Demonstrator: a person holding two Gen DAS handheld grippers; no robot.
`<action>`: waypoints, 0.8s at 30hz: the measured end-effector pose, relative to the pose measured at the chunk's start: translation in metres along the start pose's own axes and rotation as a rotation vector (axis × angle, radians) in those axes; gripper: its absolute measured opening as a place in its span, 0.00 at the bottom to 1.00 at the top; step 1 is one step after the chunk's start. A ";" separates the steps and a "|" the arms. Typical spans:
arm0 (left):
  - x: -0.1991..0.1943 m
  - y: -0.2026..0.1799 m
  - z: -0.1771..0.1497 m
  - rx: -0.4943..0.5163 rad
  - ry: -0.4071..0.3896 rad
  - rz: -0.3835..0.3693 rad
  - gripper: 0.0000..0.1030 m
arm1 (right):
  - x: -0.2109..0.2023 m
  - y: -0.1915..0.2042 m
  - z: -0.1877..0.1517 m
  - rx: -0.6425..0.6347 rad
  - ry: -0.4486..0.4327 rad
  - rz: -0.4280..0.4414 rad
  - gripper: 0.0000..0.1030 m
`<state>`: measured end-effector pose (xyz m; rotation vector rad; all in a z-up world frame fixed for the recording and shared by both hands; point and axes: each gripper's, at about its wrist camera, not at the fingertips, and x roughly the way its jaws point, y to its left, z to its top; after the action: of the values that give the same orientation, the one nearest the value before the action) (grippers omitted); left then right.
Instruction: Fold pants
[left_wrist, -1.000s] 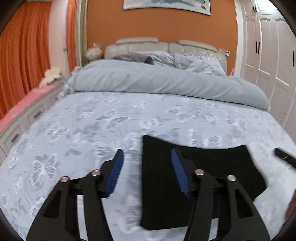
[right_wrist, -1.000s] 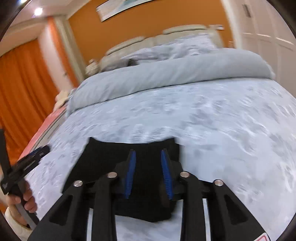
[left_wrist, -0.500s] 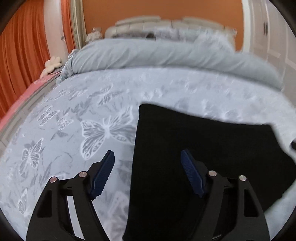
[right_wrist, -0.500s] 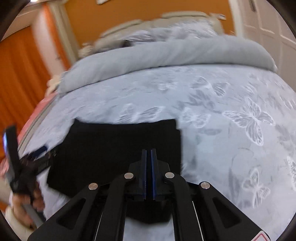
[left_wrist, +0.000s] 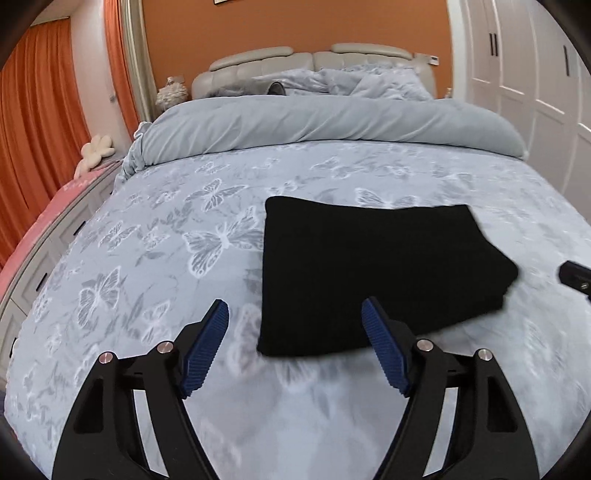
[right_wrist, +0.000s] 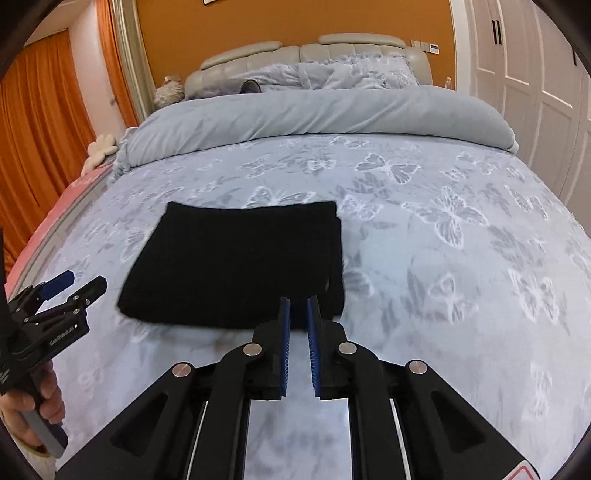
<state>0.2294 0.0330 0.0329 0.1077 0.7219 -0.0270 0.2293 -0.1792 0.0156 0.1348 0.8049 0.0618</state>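
Note:
The black pants (left_wrist: 369, 273) lie folded into a flat rectangle on the butterfly-print bedsheet (left_wrist: 184, 236). My left gripper (left_wrist: 295, 306) hovers just short of their near left corner, wide open, with nothing between its blue pads. In the right wrist view the pants (right_wrist: 240, 262) lie ahead and to the left. My right gripper (right_wrist: 299, 300) hangs over their near right corner; its jaws are opening, a narrow gap shows, and no cloth is between them. The left gripper (right_wrist: 83, 281) and the hand holding it appear at that view's left edge.
A rolled grey duvet (left_wrist: 332, 125) lies across the bed beyond the pants, with pillows and a padded headboard (left_wrist: 310, 59) behind. White wardrobe doors (left_wrist: 524, 74) stand at the right, orange curtains (left_wrist: 40, 122) and a pink-topped drawer unit at the left.
Both grippers have drawn back from over the pants toward the near edge. The left jaws widened. The right jaws closed fully, then parted slightly. The pants lie folded flat.

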 end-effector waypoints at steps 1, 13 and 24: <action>-0.012 0.000 -0.005 -0.009 0.007 -0.018 0.71 | -0.007 0.001 -0.007 0.003 0.002 0.000 0.10; -0.058 0.006 -0.056 -0.032 0.073 -0.003 0.71 | -0.029 -0.006 -0.055 0.050 0.018 0.005 0.27; -0.010 0.019 -0.063 -0.068 0.140 0.018 0.71 | 0.011 -0.038 -0.036 0.151 0.049 -0.014 0.28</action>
<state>0.1814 0.0584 -0.0058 0.0514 0.8606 0.0220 0.2115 -0.2123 -0.0224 0.2716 0.8591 -0.0089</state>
